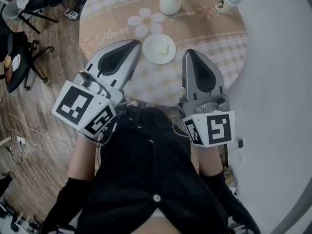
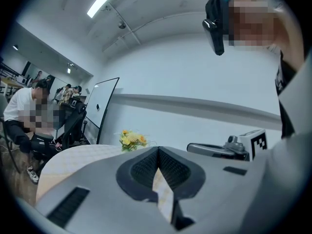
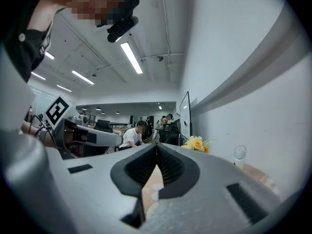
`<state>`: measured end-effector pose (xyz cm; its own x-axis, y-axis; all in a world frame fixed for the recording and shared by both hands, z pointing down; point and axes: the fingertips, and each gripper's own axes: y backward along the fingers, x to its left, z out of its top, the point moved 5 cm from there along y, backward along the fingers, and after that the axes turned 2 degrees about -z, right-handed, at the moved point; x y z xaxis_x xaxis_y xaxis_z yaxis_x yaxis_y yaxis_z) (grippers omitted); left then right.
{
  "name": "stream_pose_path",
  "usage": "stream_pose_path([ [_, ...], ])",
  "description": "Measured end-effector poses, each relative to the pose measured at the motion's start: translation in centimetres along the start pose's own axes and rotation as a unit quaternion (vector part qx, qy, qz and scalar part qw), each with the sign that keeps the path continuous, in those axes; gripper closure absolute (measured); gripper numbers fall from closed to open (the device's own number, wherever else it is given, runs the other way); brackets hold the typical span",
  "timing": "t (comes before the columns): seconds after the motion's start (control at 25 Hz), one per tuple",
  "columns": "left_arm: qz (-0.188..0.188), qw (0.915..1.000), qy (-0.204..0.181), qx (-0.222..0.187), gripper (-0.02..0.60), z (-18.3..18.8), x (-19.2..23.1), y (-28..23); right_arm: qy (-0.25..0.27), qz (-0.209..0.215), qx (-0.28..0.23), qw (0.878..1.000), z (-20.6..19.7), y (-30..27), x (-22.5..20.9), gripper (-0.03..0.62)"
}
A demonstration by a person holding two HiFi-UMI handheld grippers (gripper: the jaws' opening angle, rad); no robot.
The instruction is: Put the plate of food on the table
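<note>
A white plate (image 1: 159, 48) with a pale piece of food on it rests on the round table (image 1: 214, 57), near its front edge. My left gripper (image 1: 135, 45) hangs just left of the plate, jaws shut with nothing between them. My right gripper (image 1: 189, 53) sits just right of the plate, also shut and empty. In the left gripper view the closed jaws (image 2: 157, 155) point over the tabletop toward the flowers (image 2: 131, 139). The right gripper view shows its closed jaws (image 3: 157, 150) with the tabletop beyond.
A white vase of yellow flowers (image 1: 171, 0) and a paper cup (image 1: 225, 2) stand at the table's far side. Office chairs (image 1: 22, 57) stand on the wooden floor at left. A white wall (image 1: 278, 57) runs along the right. People sit at desks in the background (image 3: 131, 134).
</note>
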<state>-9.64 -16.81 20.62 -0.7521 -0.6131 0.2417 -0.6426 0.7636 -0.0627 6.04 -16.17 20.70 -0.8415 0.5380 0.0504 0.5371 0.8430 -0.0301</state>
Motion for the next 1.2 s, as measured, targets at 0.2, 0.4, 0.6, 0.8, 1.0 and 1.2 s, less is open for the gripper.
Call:
stream_pose_path([
  [0.2,-0.002,1.0,0.0,-0.002,0.58,0.12,-0.05,0.17,0.006,0.001,0.003,1.0,0.02,0.11,0.15,0.594],
  [0.4,-0.005,1.0,-0.007,0.0,0.58,0.23,-0.4,0.24,0.012,0.003,0.004,1.0,0.09,0.26,0.4,0.594],
  [0.6,-0.011,0.9999,-0.006,0.004,0.58,-0.04,-0.59,0.11,0.011,0.002,0.002,1.0,-0.06,0.32,0.46,0.594],
  [0.8,-0.011,0.9999,-0.005,0.007,0.58,-0.23,-0.6,0.14,0.014,0.003,0.008,1.0,-0.17,0.33,0.59,0.594],
  [1.0,-0.012,0.9998,-0.009,0.009,0.58,-0.15,-0.55,0.08,0.019,0.006,0.013,1.0,-0.27,0.22,0.76,0.594],
  [1.2,-0.012,0.9998,-0.009,0.012,0.581,-0.2,-0.37,-0.01,0.02,0.007,0.016,1.0,-0.41,0.02,0.77,0.594],
])
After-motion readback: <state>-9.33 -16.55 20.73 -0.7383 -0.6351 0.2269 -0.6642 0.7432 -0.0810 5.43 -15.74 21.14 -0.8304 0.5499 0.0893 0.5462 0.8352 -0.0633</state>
